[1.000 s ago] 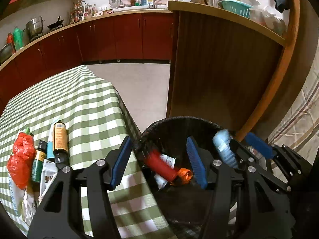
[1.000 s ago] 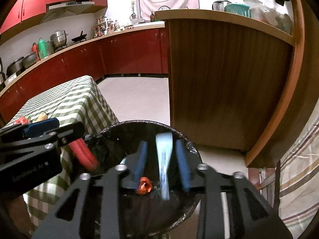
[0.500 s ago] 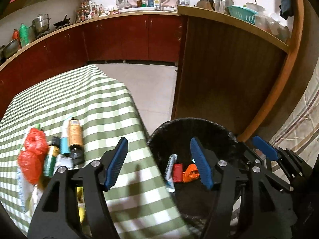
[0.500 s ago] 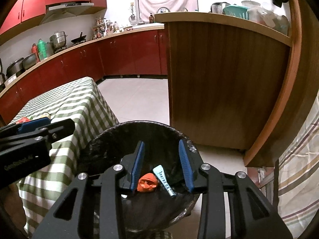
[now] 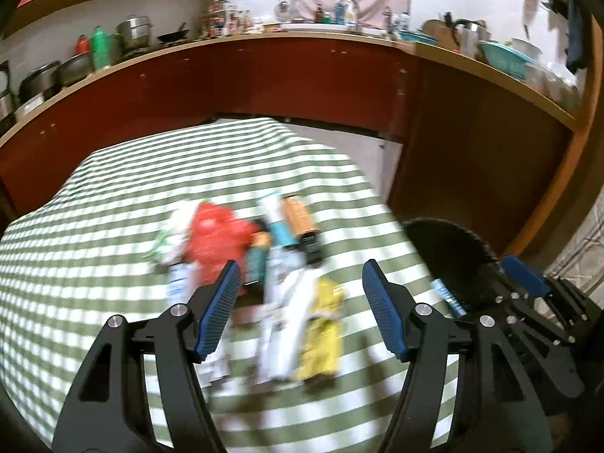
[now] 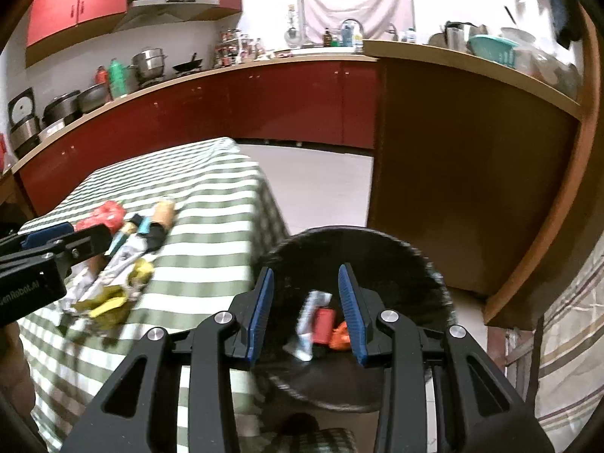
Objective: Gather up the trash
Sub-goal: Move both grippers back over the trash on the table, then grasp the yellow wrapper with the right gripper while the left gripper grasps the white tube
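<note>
The left hand-held gripper (image 5: 300,311) hangs wide open and empty over the litter heap (image 5: 264,275) near the tabletop's (image 5: 113,196) right edge. The right hand-held gripper (image 6: 307,315), jaws partly apart and holding nothing, hovers over the black-lined bin (image 6: 377,249) just beside that edge. The heap is packed tight: a crinkly red bag (image 5: 217,239), a smooth round orange bottle (image 5: 300,217), a limp yellow wrapper (image 5: 321,332). A pinch could snag two pieces, or nudge the bottle rolling off the edge.
</note>
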A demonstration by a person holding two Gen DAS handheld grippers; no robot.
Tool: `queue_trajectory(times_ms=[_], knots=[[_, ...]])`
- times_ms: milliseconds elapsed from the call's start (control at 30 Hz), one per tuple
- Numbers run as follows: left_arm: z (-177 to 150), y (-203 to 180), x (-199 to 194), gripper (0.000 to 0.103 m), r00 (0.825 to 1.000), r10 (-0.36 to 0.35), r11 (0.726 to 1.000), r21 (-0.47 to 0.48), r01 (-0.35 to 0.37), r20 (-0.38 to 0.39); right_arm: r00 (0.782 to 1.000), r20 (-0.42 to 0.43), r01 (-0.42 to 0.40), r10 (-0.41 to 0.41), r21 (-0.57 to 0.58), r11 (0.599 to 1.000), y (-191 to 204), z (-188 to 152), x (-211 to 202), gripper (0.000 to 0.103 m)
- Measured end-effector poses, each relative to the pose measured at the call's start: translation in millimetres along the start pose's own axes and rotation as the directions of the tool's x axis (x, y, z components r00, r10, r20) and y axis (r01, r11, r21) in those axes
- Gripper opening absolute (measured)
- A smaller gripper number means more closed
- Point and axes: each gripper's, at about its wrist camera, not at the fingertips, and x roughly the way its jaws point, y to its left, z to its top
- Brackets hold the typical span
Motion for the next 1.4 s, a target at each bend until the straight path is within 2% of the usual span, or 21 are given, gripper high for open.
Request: queue_trajectory(times_ms=[367, 667, 1000, 1400], knots=[[-28, 82, -19, 0.065, 0.995, 0.101, 0.99, -0.096, -0.103, -0.024, 0.996, -0.035, -0.085, 0.083, -0.061, 0.994, 70, -4, 0, 0.037], [-44, 125, -24, 0.065, 0.989, 0.139, 0.979, -0.144, -0.144, -0.048, 0.989, -0.064, -0.142, 0.137, -0.085, 0.986, 109, -5, 6, 0.037], [-46, 141, -19, 0.065, 0.99, 0.126, 0.975, -0.176, -0.135, -0.059, 0.986, -0.095, -0.146, 0.135, -0.124, 0.981, 132, -8, 9, 0.037], [-52, 149, -18, 0.066, 0.991, 0.114, 0.973, -0.194, -0.124, -0.065, 0.984, -0.142, -0.119, 0.103, -0.109, 0.987, 129, -17, 13, 0.037]])
